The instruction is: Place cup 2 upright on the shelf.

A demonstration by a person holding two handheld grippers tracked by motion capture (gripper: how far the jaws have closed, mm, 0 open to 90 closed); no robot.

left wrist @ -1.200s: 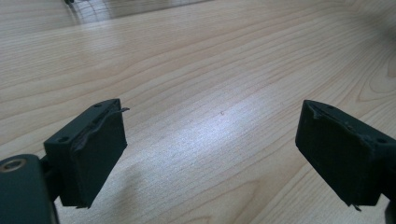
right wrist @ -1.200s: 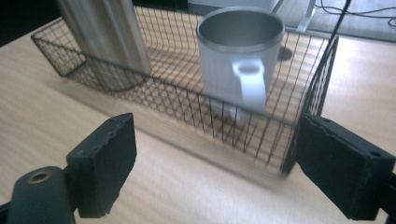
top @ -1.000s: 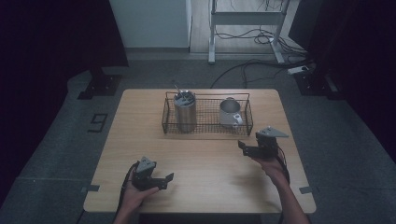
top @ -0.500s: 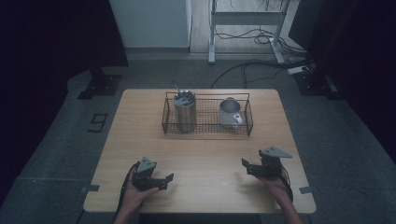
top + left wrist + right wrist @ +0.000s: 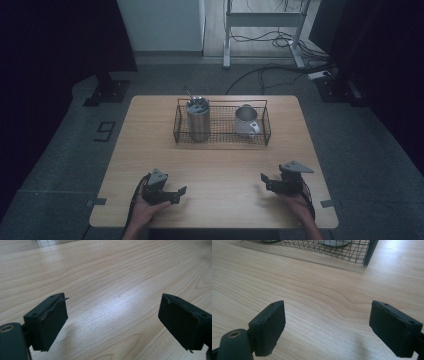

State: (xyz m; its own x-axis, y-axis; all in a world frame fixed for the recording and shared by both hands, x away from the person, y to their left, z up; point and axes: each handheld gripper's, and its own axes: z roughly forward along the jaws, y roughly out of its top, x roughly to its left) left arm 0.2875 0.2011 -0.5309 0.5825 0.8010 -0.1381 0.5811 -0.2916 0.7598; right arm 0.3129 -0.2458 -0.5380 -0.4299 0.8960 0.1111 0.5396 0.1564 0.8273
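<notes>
While both hands rested near the table's front edge, well short of the wire basket, the left gripper and right gripper had jaws apart, holding nothing. Inside the basket stood a steel tumbler and mug, suggesting the work was finished or unstarted.

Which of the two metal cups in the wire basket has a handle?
The short mug at the basket's right end; its handle faces the person. The tall tumbler at the left has none.
</notes>
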